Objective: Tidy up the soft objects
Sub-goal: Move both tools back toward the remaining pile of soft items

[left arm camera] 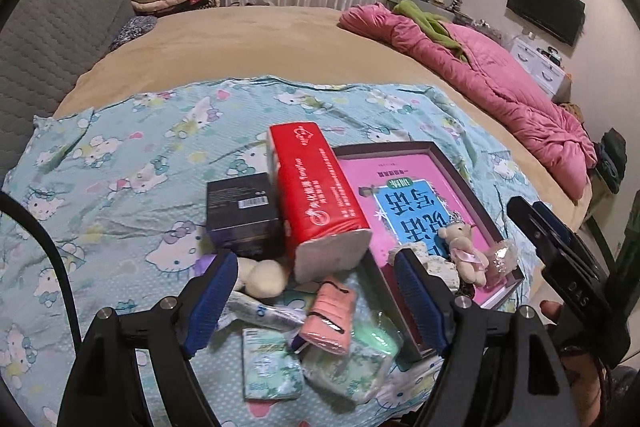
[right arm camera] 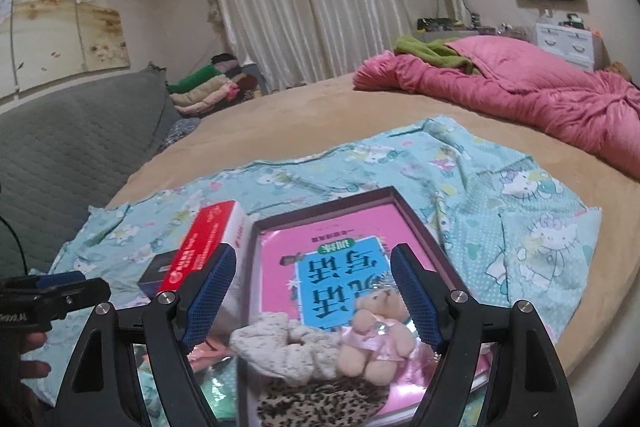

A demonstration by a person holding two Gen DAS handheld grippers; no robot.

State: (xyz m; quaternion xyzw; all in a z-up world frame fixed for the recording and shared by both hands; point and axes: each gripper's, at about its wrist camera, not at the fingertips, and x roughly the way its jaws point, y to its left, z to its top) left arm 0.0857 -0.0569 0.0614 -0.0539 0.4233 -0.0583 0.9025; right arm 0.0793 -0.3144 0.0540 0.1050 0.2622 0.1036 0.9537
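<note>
Both of my claws stand wide and hold nothing: the left gripper (left arm camera: 316,303) hangs above the heap of small items on the cartoon-cat sheet (left arm camera: 120,163), and the right gripper (right arm camera: 312,295) hangs above the shallow tray (right arm camera: 424,227) that carries the pink book (right arm camera: 280,259). The soft items lie in two groups. The small teddy bear (right arm camera: 376,339), the pale scrunchie (right arm camera: 280,347) and the leopard-print scrunchie (right arm camera: 320,403) rest on the book, at the tray's near end; the cream plush balls (left arm camera: 266,277) lie on the sheet, just beside the black box (left arm camera: 244,215). Main hazard: the red tissue pack (left arm camera: 316,195) is tilted, propped on the heap with its open end over the plush balls and the pink pouch (left arm camera: 330,319); pulling either out would likely topple it. Second hazard: the bear and pale scrunchie touch, so a wide grasp may take both. Third hazard: the two grippers work close together and may collide.
</note>
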